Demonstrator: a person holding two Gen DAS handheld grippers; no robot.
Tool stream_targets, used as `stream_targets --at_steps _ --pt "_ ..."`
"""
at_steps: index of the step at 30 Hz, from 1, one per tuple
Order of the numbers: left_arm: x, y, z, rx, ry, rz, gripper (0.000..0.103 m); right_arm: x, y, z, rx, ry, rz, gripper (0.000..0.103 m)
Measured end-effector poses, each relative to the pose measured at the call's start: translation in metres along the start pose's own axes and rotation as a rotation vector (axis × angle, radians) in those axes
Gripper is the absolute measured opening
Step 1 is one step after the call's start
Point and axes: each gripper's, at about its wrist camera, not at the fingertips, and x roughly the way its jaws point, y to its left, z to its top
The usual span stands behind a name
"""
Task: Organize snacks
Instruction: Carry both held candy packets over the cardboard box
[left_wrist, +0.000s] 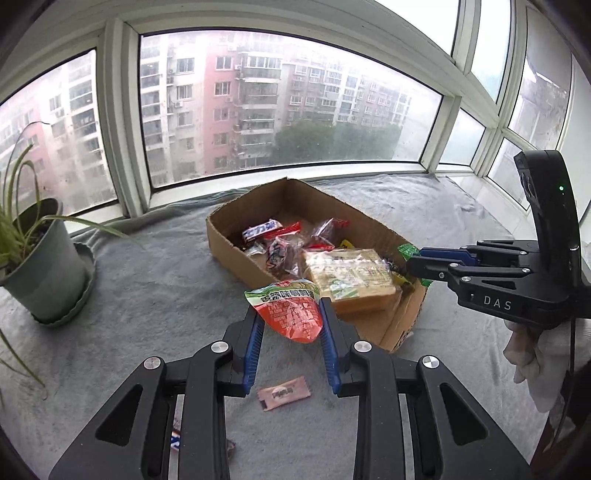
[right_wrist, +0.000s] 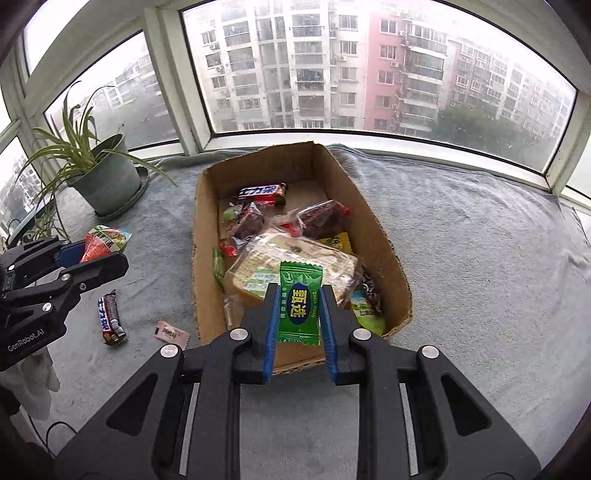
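A cardboard box (right_wrist: 373, 221) sits on a grey cloth-covered ledge (right_wrist: 480, 258) by a window, partly filled with wrapped snacks. The right gripper (right_wrist: 297, 310) has its fingers closed on one green candy packet (right_wrist: 300, 301), held above the box's near end. The left gripper (left_wrist: 291, 317) has its fingers closed on one red-and-green pouch (left_wrist: 291, 314), just outside the box's near corner. Both look light, soft and crinkly, likely slippery; gripping mid-body seems safest. Still on the cloth are two pieces: one chocolate bar (right_wrist: 110, 317) and one small pink sachet (right_wrist: 170, 334). One potted plant (right_wrist: 107, 181) stands nearby.
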Motion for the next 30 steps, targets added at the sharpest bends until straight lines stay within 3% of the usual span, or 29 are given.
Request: stream_targets --at_steps 16,30 --pt "0.056 -0.018 0.036 0.030 0.053 0.033 0.027 0.028 -0.031 0.011 0.082 0.016 -0.001 0.022" --pt "0.076 -0.025 0.039 0.034 0.087 0.038 0.032 0.048 -0.039 0.010 0.084 0.052 -0.026 0.022"
